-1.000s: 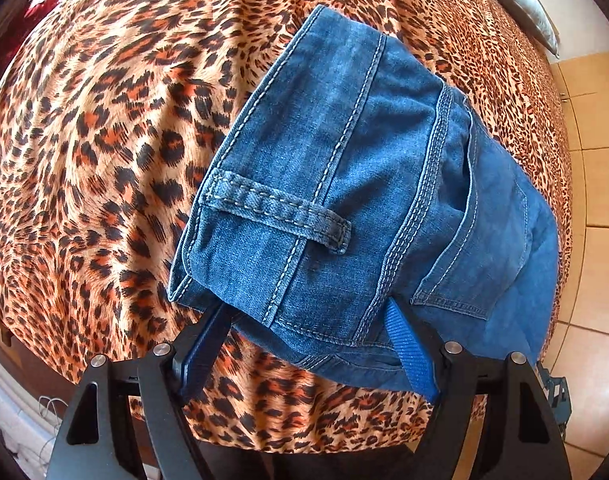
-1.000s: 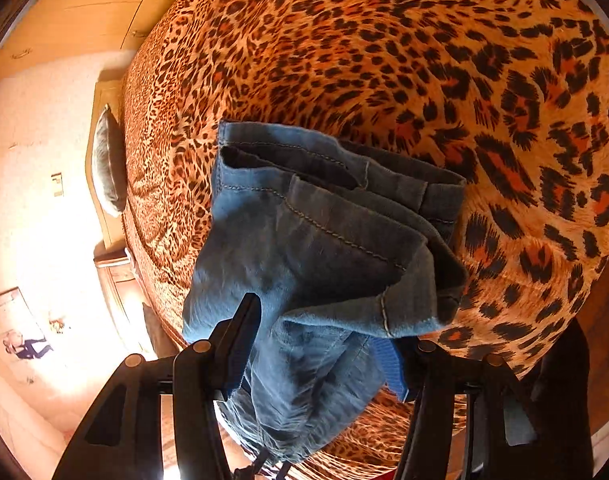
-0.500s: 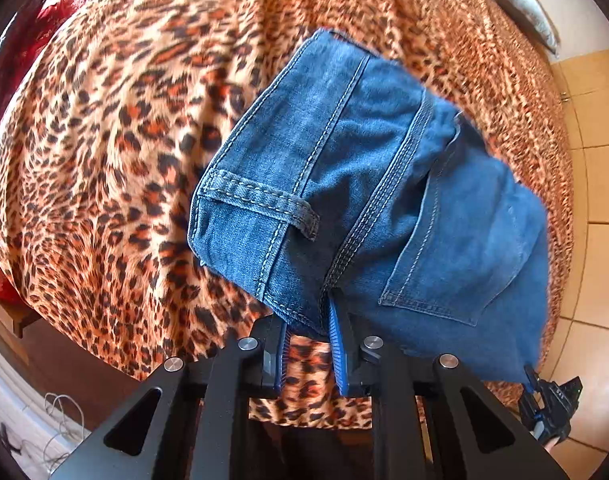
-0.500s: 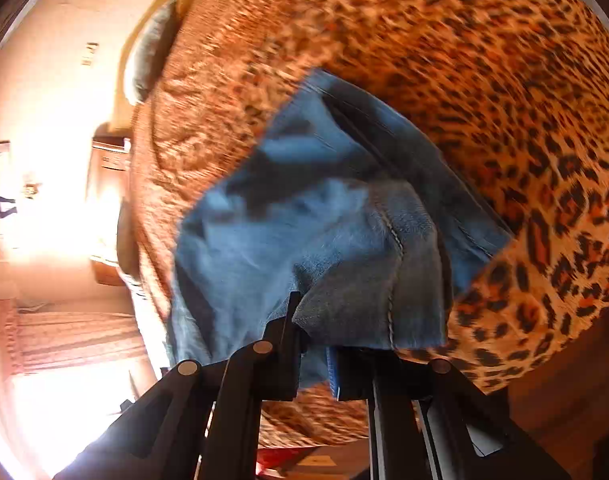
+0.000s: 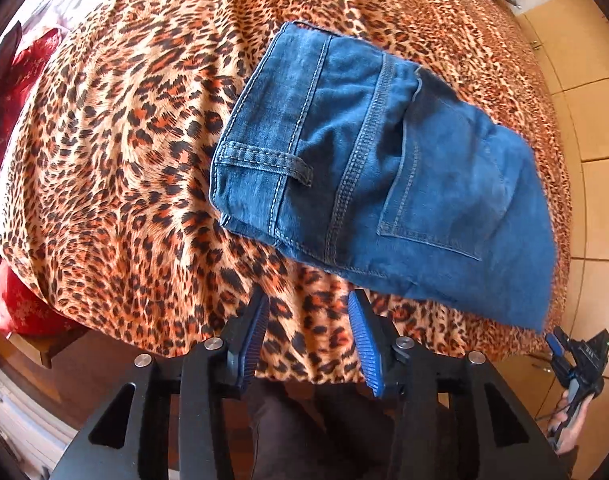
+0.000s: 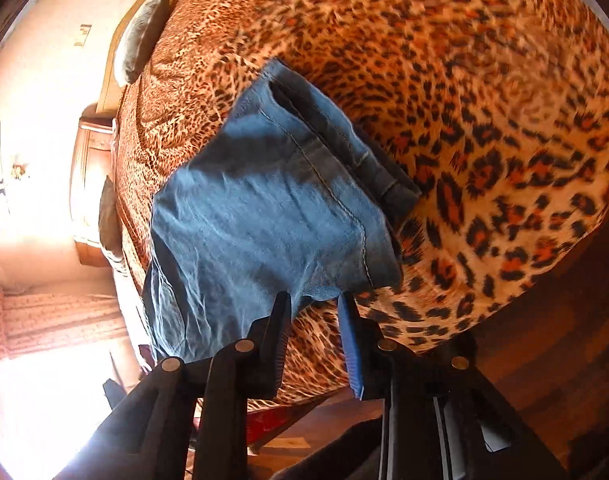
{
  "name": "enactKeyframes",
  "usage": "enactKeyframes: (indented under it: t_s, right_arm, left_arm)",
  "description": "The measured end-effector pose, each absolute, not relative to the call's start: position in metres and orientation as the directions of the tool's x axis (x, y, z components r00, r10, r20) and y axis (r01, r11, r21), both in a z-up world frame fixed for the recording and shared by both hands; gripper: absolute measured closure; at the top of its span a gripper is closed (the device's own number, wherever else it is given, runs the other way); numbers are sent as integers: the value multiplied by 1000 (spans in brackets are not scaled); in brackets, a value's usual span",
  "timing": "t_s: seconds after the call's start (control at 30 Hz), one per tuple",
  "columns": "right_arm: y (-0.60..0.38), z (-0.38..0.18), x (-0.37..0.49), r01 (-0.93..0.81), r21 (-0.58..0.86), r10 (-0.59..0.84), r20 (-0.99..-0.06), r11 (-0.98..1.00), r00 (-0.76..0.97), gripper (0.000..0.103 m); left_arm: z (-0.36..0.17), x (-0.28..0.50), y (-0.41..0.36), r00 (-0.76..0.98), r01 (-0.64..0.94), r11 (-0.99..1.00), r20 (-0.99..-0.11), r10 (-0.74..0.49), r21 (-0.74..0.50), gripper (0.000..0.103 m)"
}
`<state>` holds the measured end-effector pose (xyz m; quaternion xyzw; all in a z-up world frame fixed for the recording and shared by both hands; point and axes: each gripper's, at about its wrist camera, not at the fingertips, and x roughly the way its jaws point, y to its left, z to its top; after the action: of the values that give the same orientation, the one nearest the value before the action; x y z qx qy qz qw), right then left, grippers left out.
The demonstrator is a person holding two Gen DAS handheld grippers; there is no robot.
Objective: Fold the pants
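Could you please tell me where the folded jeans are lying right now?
The folded jeans lie on the leopard-print bedspread near the bed's front edge, just beyond the open left gripper; the right gripper, also open, sits at their near edge.

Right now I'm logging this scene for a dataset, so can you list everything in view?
Jeans: one, blue denim, folded, near the bed's edge.
Bedspread: one, leopard print, under the jeans.
Cushions: red, at the bed's left side; count unclear.
Pillow: one, grey, at the bed's far end.
Floor tiles: beige, beside the bed.
Left gripper: black, blue pads, open, clear of the jeans.
Right gripper: black, blue pad, open.
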<state>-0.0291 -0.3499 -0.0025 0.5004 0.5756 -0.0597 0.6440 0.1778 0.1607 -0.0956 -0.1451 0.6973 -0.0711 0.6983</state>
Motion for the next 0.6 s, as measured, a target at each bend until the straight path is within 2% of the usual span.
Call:
enactKeyframes:
  t_s: [0.07, 0.13, 0.2, 0.27, 0.4, 0.6]
  right_arm:
    - [-360, 23, -20, 599, 557, 443, -828, 576, 344, 76]
    - [-367, 37, -6, 567, 542, 402, -841, 621, 363, 71]
    - [-374, 40, 16, 558, 543, 383, -839, 627, 386, 66]
    - [-381, 30, 32, 559, 559, 386, -829, 613, 405, 65]
    - [-388, 7, 59, 586, 574, 399, -819, 572, 413, 65]
    - [-396, -23, 85, 621, 541, 395, -840, 567, 372, 65]
  left_arm:
    - [-75, 182, 168, 61, -94, 939, -944, -325, -330, 58]
    - [-56, 206, 177, 129, -95, 944, -944, -305, -317, 48]
    - [-45, 238, 186, 196, -117, 953, -947, -254, -280, 29]
    - [-46, 273, 194, 207, -142, 948, -945, -252, -284, 29]
    - [-72, 327, 197, 132, -197, 918, -937, -324, -345, 29]
    - [-120, 373, 193, 39, -240, 911, -941, -335, -334, 29]
